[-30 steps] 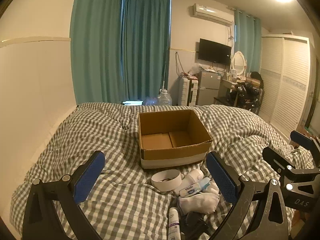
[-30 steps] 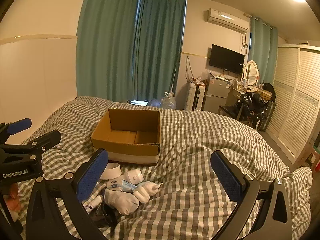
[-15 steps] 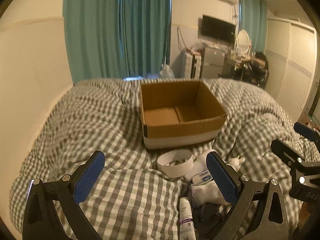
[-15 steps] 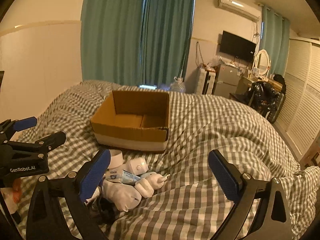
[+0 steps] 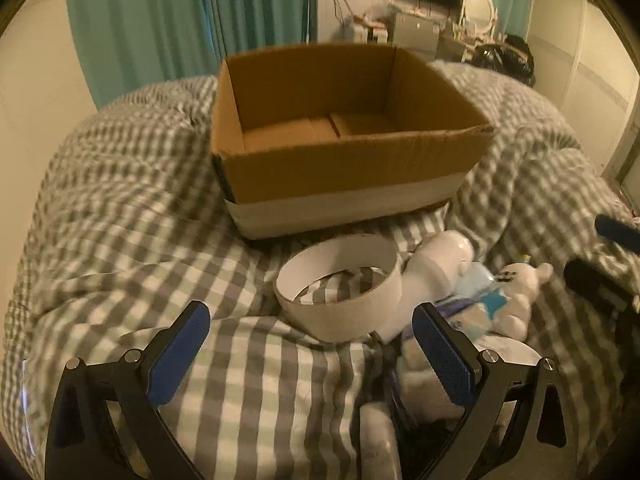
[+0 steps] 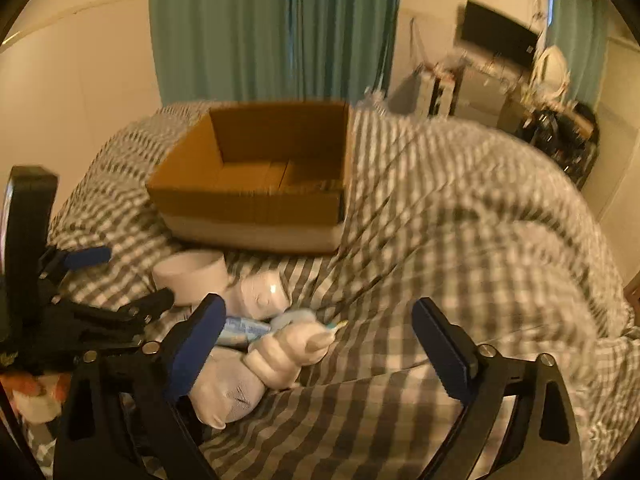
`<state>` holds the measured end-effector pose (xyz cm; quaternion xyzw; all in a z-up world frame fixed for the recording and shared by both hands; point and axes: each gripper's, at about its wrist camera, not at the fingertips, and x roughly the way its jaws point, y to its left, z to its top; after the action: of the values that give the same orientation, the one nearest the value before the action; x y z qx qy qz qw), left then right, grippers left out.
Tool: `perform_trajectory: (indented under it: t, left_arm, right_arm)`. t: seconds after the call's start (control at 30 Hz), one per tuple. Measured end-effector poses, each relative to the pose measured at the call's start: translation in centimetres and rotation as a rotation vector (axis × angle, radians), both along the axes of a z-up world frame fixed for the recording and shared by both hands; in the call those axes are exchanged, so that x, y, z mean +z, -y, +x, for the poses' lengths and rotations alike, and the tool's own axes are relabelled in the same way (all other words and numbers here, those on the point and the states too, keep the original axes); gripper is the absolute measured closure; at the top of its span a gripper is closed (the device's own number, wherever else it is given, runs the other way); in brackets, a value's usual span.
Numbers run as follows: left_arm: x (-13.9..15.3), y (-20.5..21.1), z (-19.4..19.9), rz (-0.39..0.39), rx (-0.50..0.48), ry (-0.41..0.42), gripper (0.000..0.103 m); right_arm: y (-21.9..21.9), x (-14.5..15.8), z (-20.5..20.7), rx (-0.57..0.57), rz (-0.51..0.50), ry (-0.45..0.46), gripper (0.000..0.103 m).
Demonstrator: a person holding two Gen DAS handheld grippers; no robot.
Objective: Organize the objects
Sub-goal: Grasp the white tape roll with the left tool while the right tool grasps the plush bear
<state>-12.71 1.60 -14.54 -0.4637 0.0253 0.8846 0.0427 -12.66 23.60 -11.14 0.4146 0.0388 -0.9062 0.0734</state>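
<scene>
Position change: both hand-held grippers, left [image 5: 310,354] and right [image 6: 316,346], now lower and nearer the white cardboard ring [image 5: 338,286], white toiletries pile [image 6: 272,344] and open brown cardboard box [image 5: 340,136].

The left gripper [image 5: 311,354] is held with its jaws spread wide and nothing is gripped between the blue pads [image 5: 180,354]. The right gripper [image 6: 320,350] is likewise held wide apart and unloaded, and is positioned beside the left one.
</scene>
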Motion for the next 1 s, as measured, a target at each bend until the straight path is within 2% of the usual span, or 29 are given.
perform_trajectory:
  t: [0.13, 0.3, 0.5, 0.57, 0.6, 0.7, 1.0]
  left_arm:
    - [-1.3, 0.0, -1.5, 0.027, 0.004, 0.047, 0.0]
    - [-2.8, -0.7, -3.0, 0.039, -0.014, 0.079, 0.0]
    - [-3.0, -0.1, -3.7, 0.098, -0.006, 0.086, 0.002]
    - [-2.9, -0.1, -3.4, 0.115, -0.027, 0.082, 0.014]
    - [-2.8, -0.4, -3.2, 0.122, -0.038, 0.081, 0.017]
    - [-2.6, -0.4, -2.7, 0.107, -0.045, 0.074, 0.017]
    - [-0.3, 0.0, 0.6, 0.06, -0.043, 0.009, 0.018]
  right_arm:
    - [0.3, -2.1, -0.9, 0.03, 0.002, 0.096, 0.024]
    - [0.7, -3.7, -1.7, 0.049, 0.011, 0.169, 0.024]
    - [1.7, -5.5, -2.7, 0.073, 0.038, 0.246, 0.024]
    - [1.8, -5.6, -2.7, 0.074, 0.043, 0.254, 0.029]
    - [1.8, -5.7, -2.7, 0.076, 0.046, 0.258, 0.031]
    - [1.9, -5.6, -2.2, 0.082, 0.045, 0.254, 0.039]
    - [2.2, -4.2, -0.5, 0.076, 0.105, 0.168, 0.04]
